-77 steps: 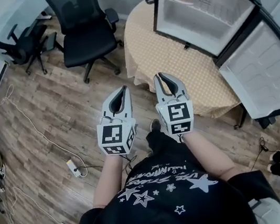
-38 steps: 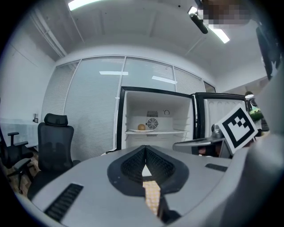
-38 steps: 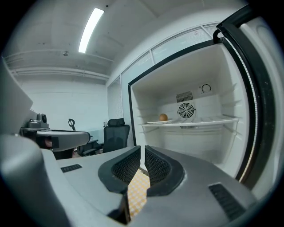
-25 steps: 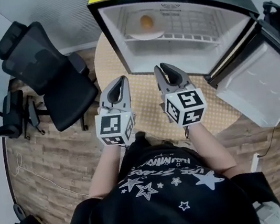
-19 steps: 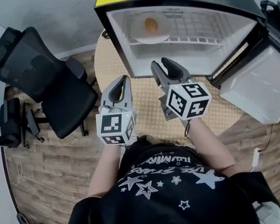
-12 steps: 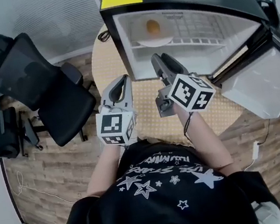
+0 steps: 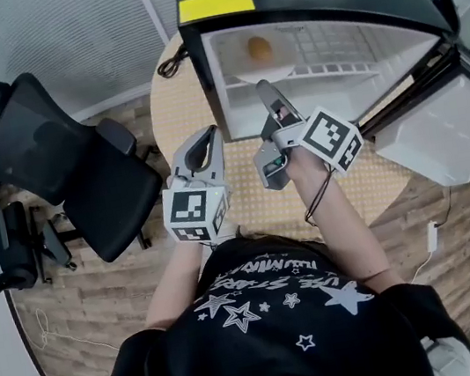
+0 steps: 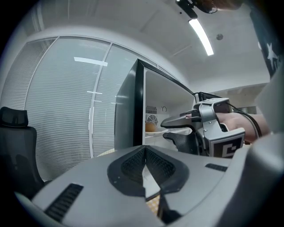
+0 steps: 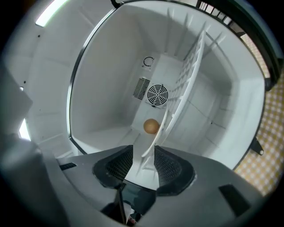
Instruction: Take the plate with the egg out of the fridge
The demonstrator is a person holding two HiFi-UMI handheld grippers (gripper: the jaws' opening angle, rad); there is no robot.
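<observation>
Claw at right (image 9: 143,155) sideways, agape

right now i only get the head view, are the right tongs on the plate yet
Observer: Not yet. In the right gripper view the right tongs have just been opening and stand apart. The plate shows edge-on in line with the gap, and the pads are not pressing on it.
Operator: what's behind the egg
Observer: A round fan grille on the fridge's back wall, straight behind the egg.
Operator: and the left tongs
Observer: The left gripper view shows the left tongs shut, with nothing between them.
</observation>
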